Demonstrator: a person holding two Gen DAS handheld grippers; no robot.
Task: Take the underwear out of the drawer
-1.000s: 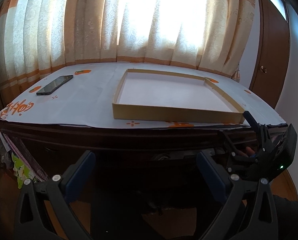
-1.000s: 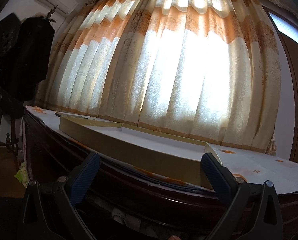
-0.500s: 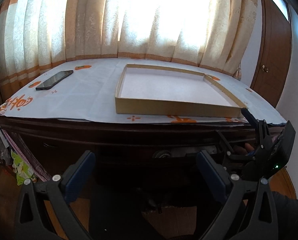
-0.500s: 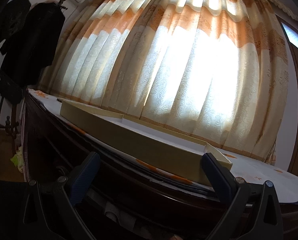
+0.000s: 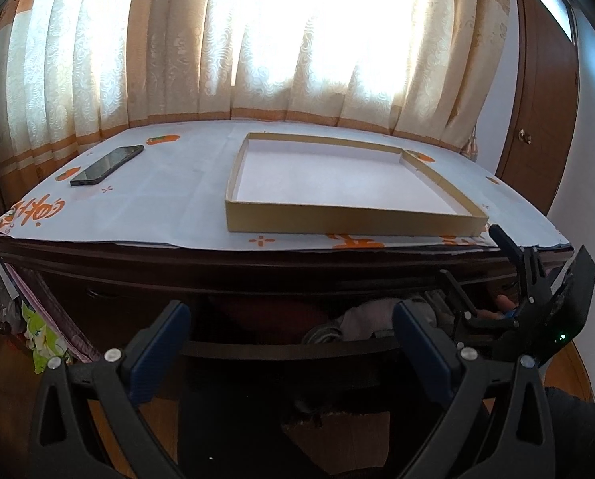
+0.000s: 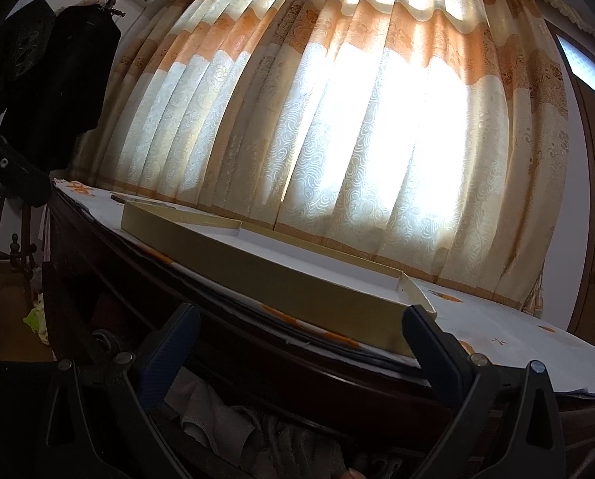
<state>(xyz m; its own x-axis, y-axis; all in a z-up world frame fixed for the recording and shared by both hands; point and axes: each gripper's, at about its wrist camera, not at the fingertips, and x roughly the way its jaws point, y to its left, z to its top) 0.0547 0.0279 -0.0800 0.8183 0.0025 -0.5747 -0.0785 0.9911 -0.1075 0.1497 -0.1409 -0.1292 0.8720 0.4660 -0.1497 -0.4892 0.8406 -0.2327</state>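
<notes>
Already the underwear (image 5: 371, 317) shows as pale, crumpled cloth in the open drawer (image 5: 289, 346) just under the counter (image 5: 169, 199), between the wide-spread fingers of the left claw (image 5: 289, 333), which holds nothing. Just right of the drawer the right claw (image 6: 293, 339) hangs equally wide and empty above that same cloth, probably so either can dip in for a pinch. On the counter, covered in orange-printed white paper, sit a shallow box lid (image 5: 349, 183) and a phone (image 5: 107, 164), with sunlit curtains (image 5: 297, 40) behind.

Black tongs (image 5: 289, 331), blue pads (image 5: 157, 349), silver screws
</notes>
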